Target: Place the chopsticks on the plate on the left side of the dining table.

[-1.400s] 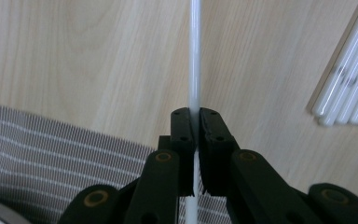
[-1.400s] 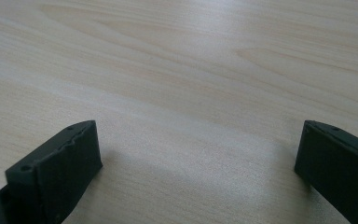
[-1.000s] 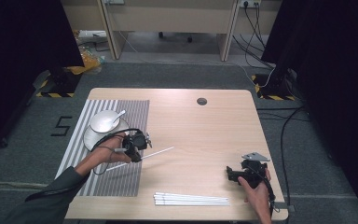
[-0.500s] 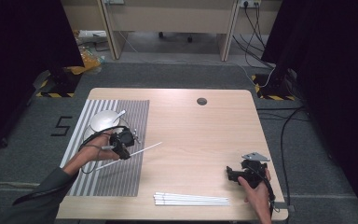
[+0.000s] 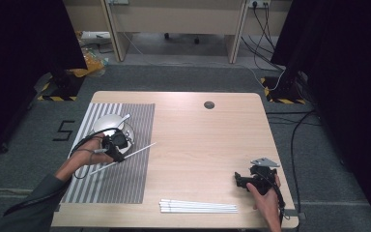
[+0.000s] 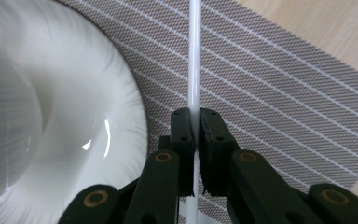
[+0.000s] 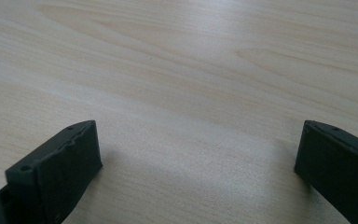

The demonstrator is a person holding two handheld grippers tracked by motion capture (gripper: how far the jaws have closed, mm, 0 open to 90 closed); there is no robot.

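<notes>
A white bowl (image 5: 107,124) stands on a white plate (image 6: 74,107) at the far end of the striped placemat (image 5: 125,169). My left gripper (image 5: 117,151) is shut on a thin white stick (image 5: 140,149), held just over the mat beside the plate's rim. In the left gripper view the stick (image 6: 195,70) runs up between the two closed jaws. Another white stick (image 5: 125,118) leans out of the bowl. Several more white sticks (image 5: 198,207) lie in a row near the table's front edge. My right gripper (image 5: 239,181) rests open at the front right, nothing between its jaws.
The wooden table (image 5: 203,140) has a round cable hole (image 5: 209,105) near its far edge. A cable (image 5: 79,145) loops from the left gripper over the mat's left side. Bare wood (image 7: 177,70) lies ahead of the right gripper's jaws.
My left gripper has carried the white stick left and slightly away, from the mat's middle to beside the plate. The right gripper has stayed put.
</notes>
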